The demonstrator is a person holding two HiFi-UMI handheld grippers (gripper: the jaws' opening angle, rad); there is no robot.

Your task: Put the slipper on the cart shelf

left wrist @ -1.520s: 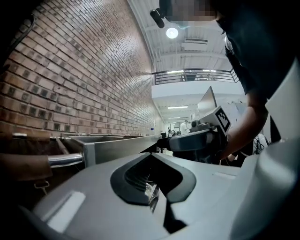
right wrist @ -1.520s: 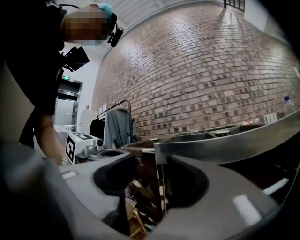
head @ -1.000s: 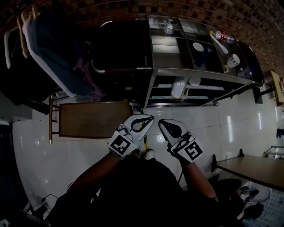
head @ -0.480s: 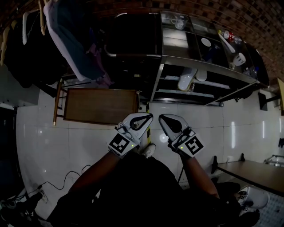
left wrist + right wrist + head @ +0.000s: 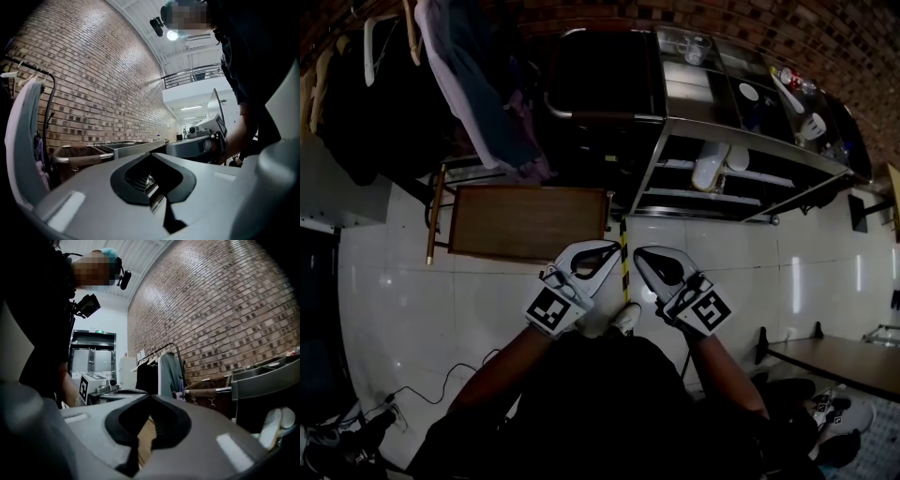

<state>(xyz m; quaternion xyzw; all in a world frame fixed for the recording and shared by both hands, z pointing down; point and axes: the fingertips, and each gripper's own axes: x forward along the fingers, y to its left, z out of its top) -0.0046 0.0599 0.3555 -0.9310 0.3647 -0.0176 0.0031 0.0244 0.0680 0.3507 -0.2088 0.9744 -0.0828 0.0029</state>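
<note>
Slipper [image 5: 709, 169]: white, lying on the lower shelf of the metal cart [image 5: 750, 139], upper right of head view.
Left gripper [image 5: 615, 247], right gripper [image 5: 638, 252]: lower centre, jaws together, nothing held, well apart from cart.
Status: placement apparently complete.

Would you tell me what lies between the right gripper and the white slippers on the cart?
In the head view, only bare white floor tile and the cart's lower rail lie between the right gripper and the white slippers.
</note>
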